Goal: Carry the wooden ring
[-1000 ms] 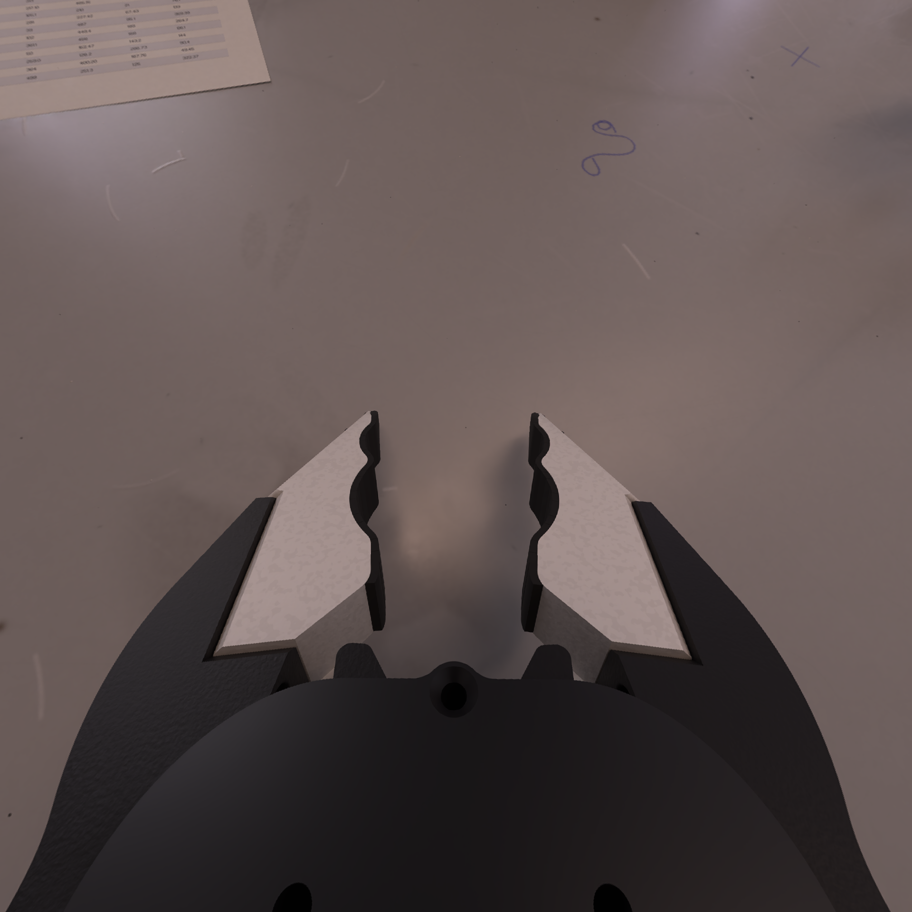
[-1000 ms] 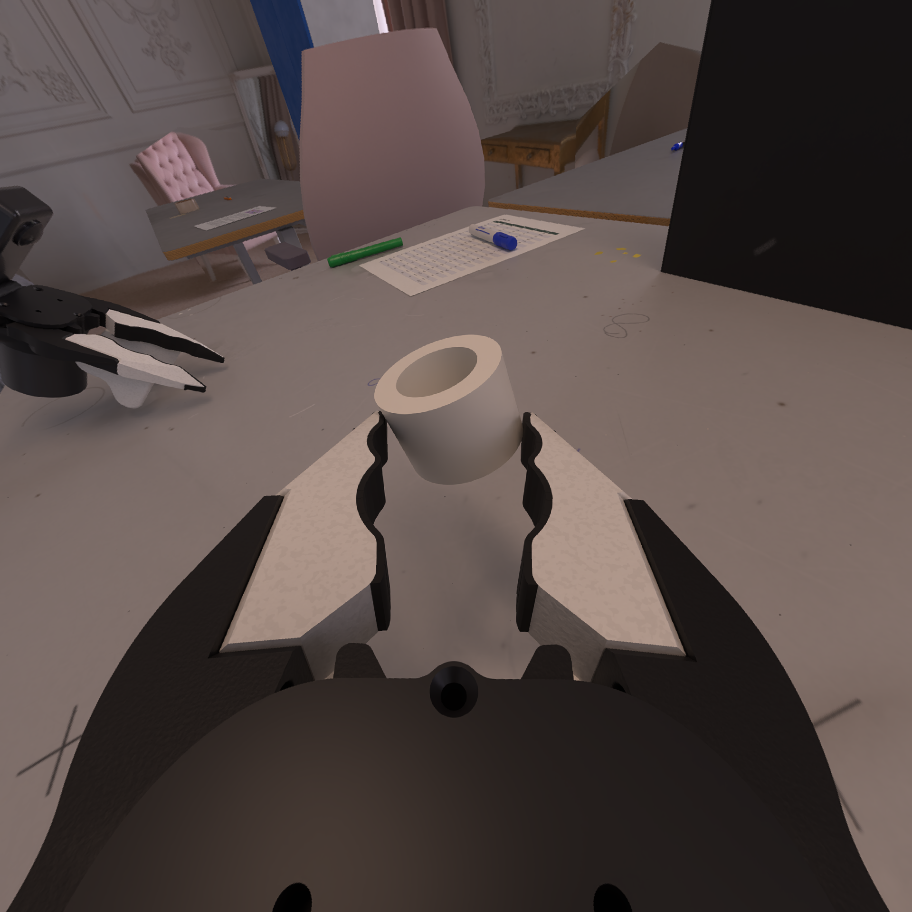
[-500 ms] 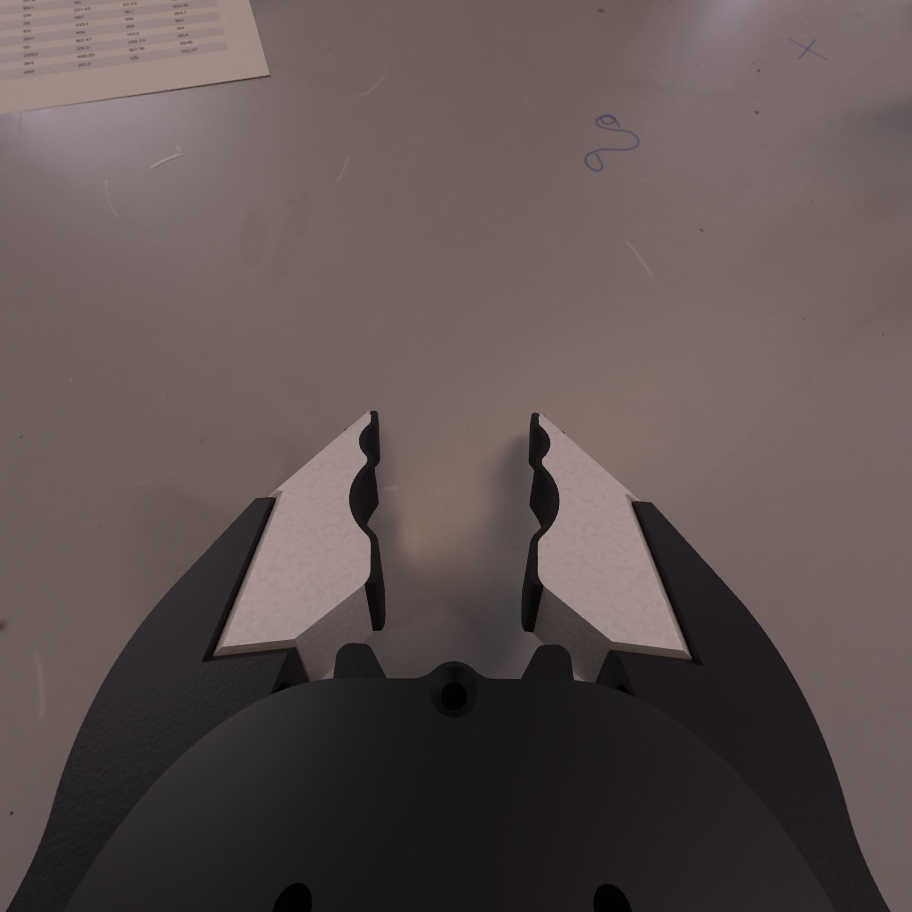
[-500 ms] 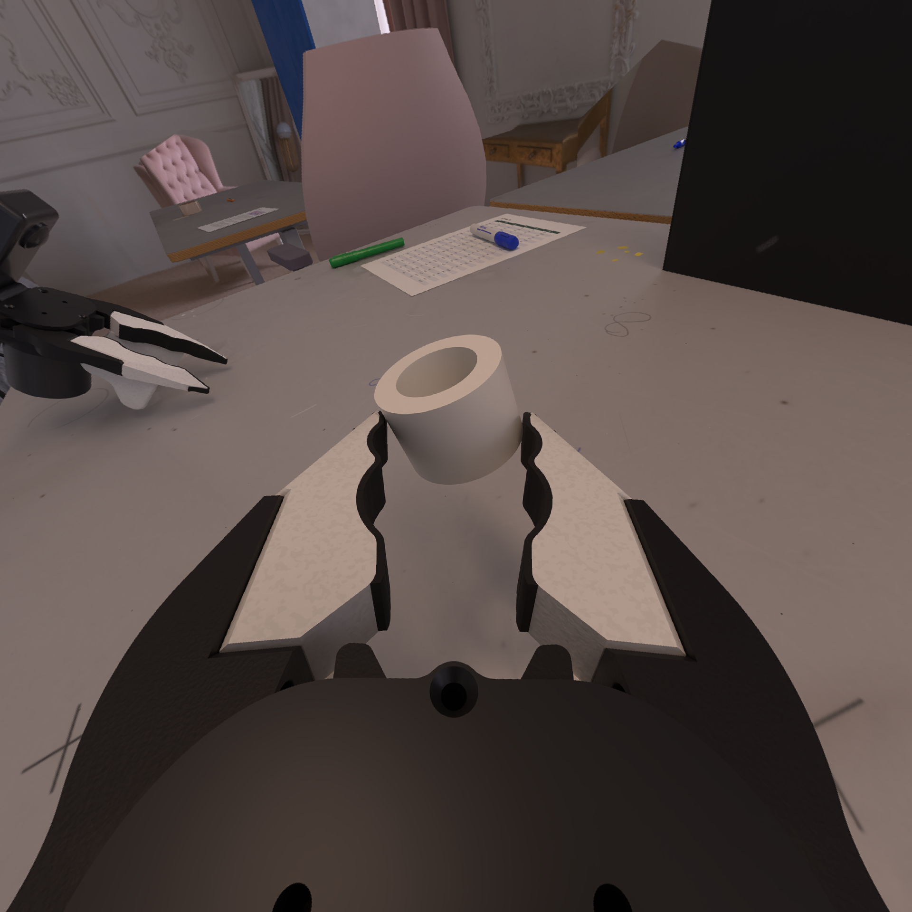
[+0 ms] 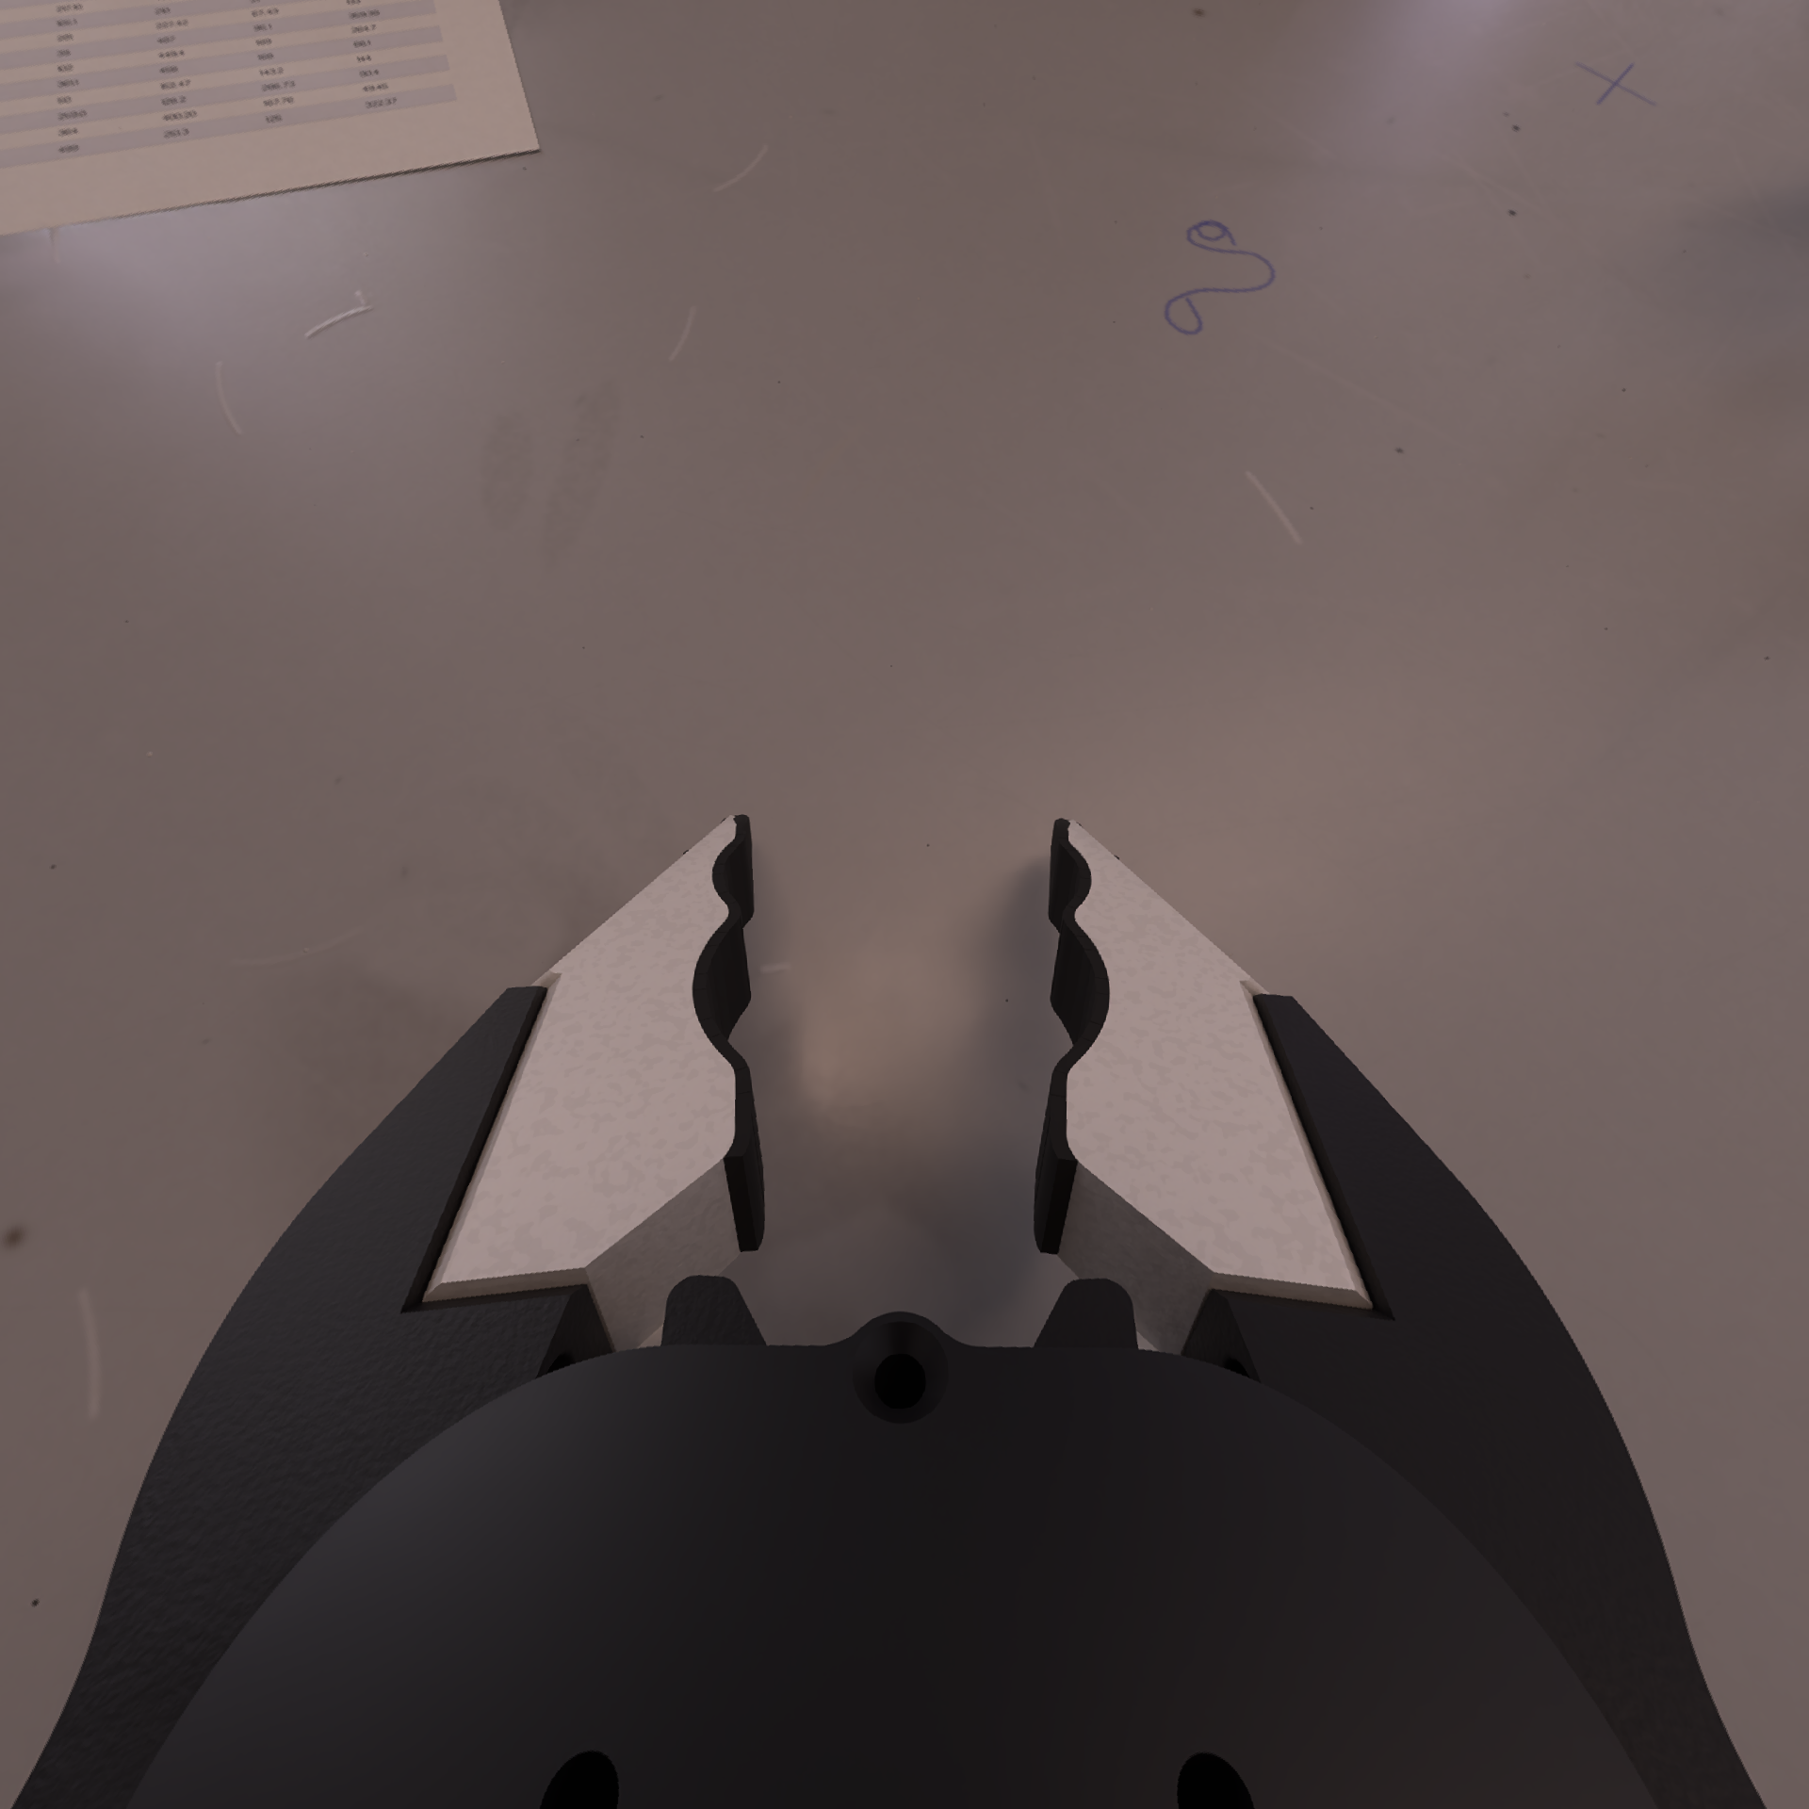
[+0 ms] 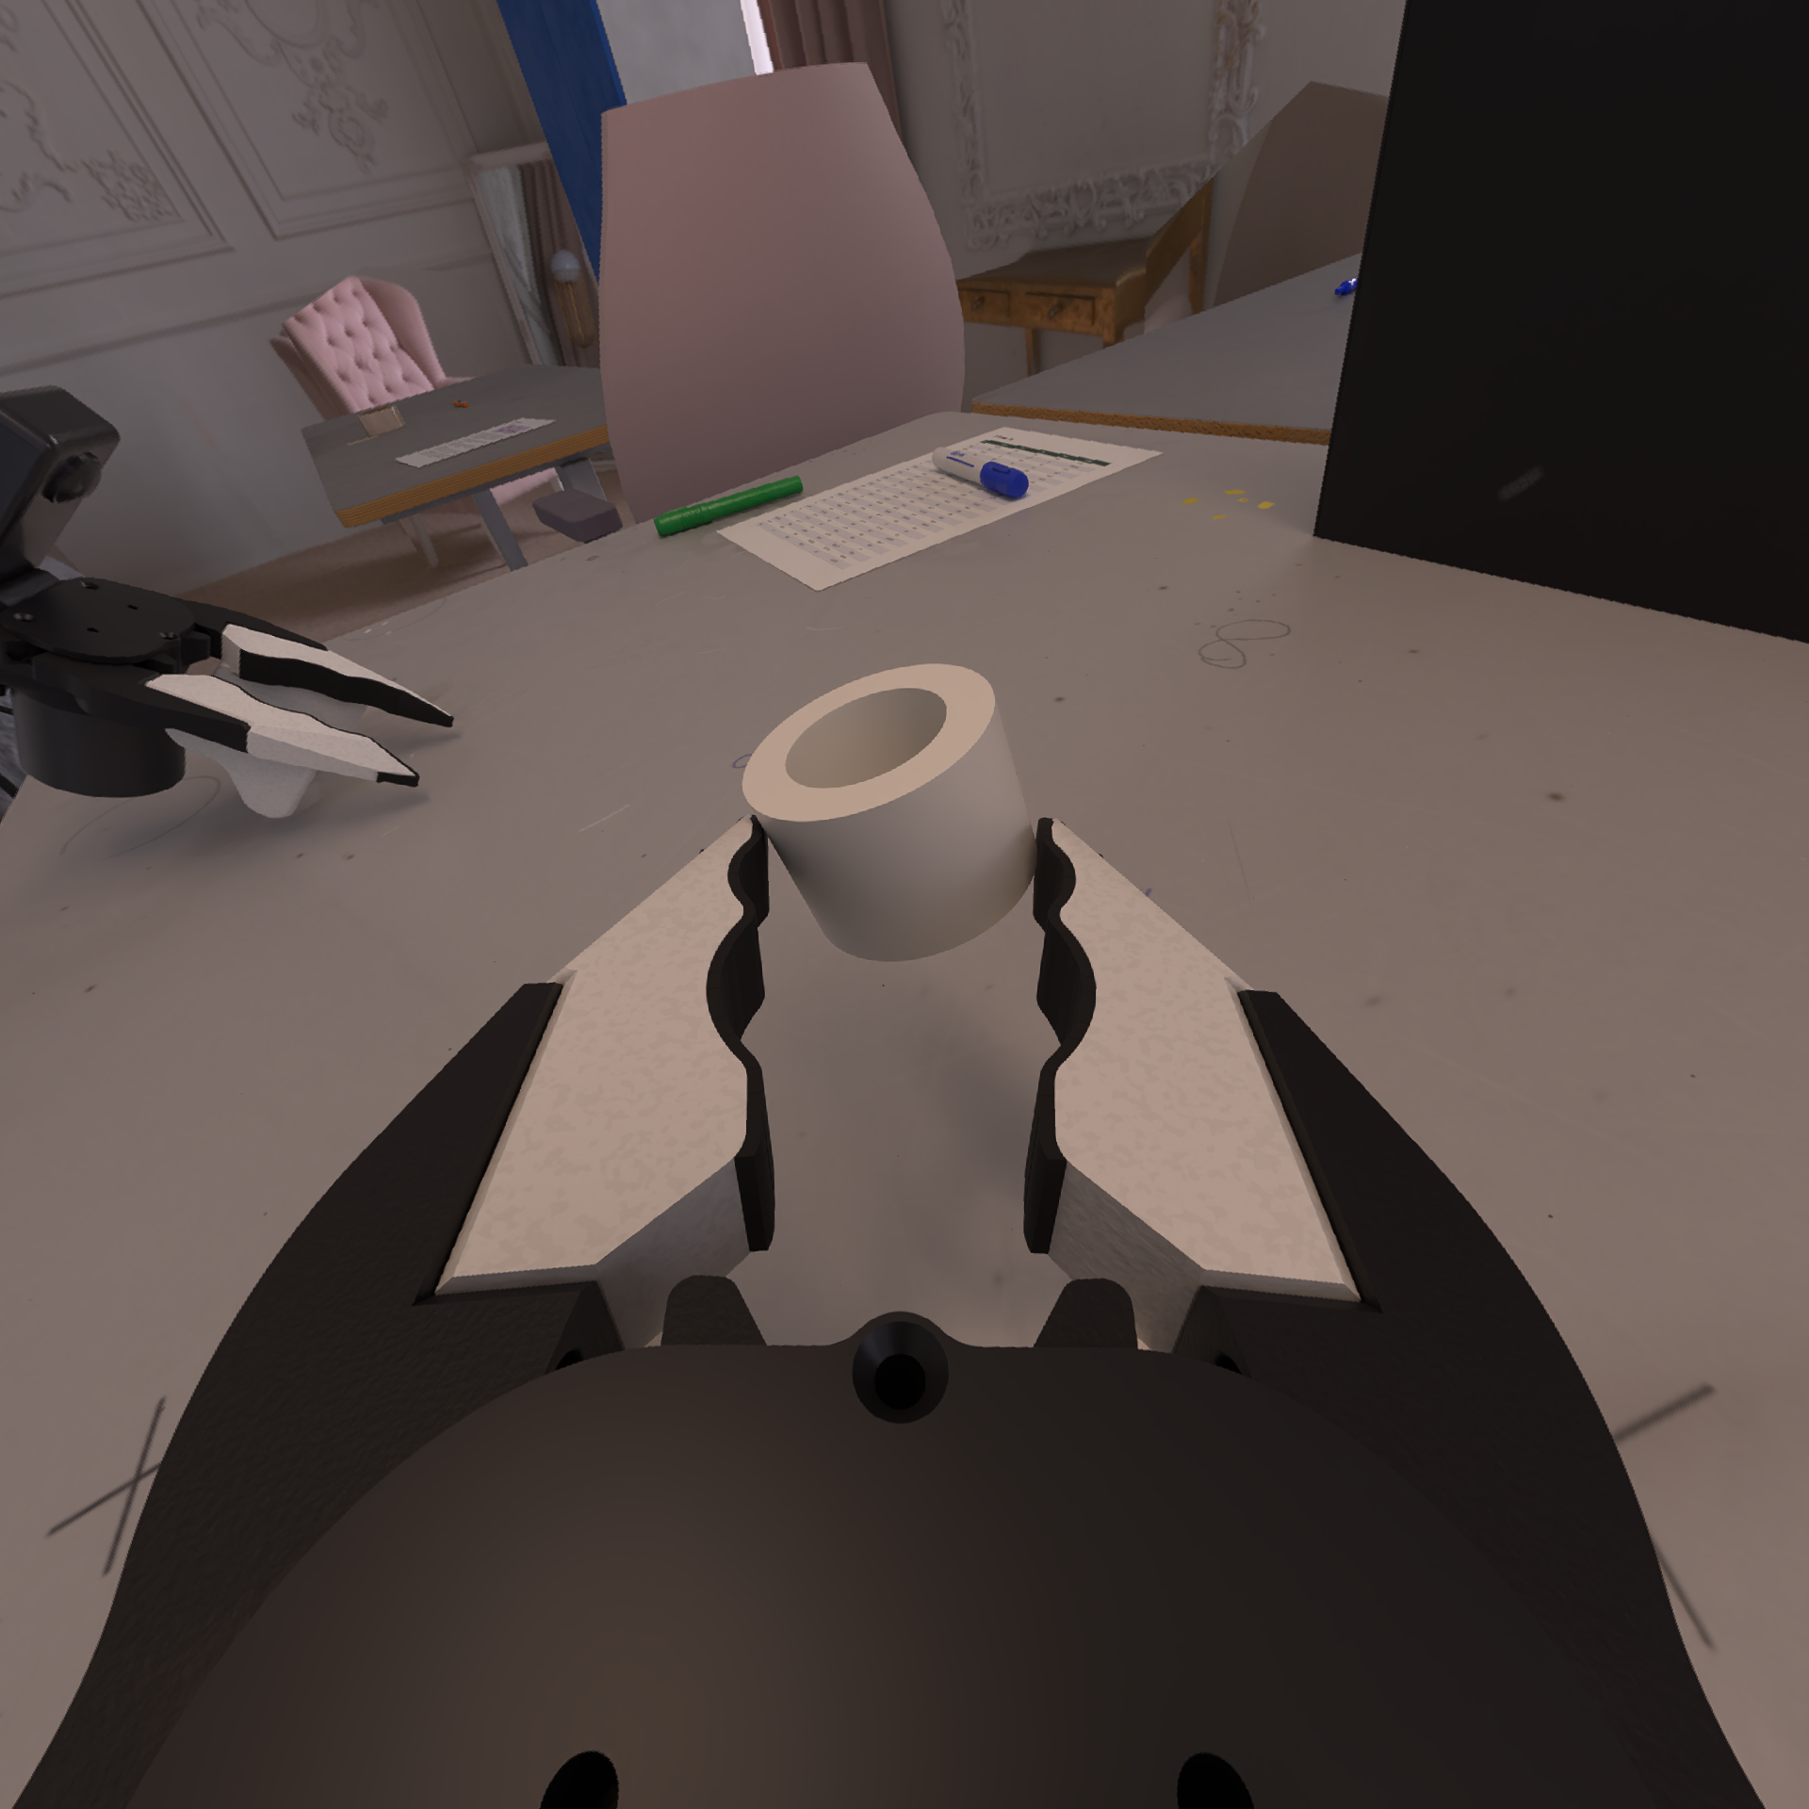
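Observation:
The wooden ring [image 6: 896, 852] is a pale, thick-walled short cylinder. It shows in the right wrist view, pinched at its sides between the tips of my right gripper [image 6: 899, 827]. It is tilted, with its open end up and away, and held above the grey table [image 6: 1370, 881]. My left gripper [image 5: 901, 827] is open and empty over bare table. It also shows in the right wrist view [image 6: 431, 752], far to the left of the ring, low over the table. The ring is not in the left wrist view.
A printed sheet [image 6: 881, 519] with a blue-capped marker [image 6: 984, 473] and a green marker [image 6: 729, 504] lies at the table's far edge, before a pink chair back [image 6: 773, 274]. A tall black box [image 6: 1586, 313] stands at the right. A sheet [image 5: 245, 98] lies ahead-left of the left gripper.
The left gripper has drifted slightly; the table marks have shifted a little in its view. The right gripper keeps the ring held the same way.

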`<action>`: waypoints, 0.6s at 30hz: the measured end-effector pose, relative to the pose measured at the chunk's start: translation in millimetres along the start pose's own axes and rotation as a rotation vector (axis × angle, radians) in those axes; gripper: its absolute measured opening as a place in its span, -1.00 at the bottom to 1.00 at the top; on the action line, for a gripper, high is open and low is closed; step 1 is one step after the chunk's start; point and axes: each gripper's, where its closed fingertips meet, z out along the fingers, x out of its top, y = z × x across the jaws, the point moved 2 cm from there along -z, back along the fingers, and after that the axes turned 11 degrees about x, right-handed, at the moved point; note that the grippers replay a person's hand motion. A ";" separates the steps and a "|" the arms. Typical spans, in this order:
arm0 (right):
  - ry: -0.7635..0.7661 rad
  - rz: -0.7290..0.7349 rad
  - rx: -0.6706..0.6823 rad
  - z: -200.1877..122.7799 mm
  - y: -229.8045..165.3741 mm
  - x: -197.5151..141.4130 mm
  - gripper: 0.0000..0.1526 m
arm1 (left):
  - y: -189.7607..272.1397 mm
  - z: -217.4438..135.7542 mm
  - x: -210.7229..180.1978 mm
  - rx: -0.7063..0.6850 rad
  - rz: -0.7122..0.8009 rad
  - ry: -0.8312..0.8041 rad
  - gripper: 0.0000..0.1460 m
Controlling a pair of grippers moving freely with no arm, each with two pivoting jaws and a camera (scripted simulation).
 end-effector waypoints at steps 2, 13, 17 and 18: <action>0.000 0.000 0.000 0.0 0.1 0.1 -0.28 | 0.0 0.0 -0.1 0.000 0.000 0.000 -0.16; 0.004 0.005 0.002 -0.2 0.4 0.5 -0.28 | -0.1 0.1 -0.2 0.002 0.002 -0.001 -0.16; 0.005 0.004 0.001 -0.3 0.3 0.6 -0.28 | -0.1 0.2 -0.2 0.004 0.003 0.000 -0.16; 0.005 0.004 0.001 -0.3 0.3 0.6 -0.28 | -0.1 0.2 -0.2 0.004 0.003 0.000 -0.16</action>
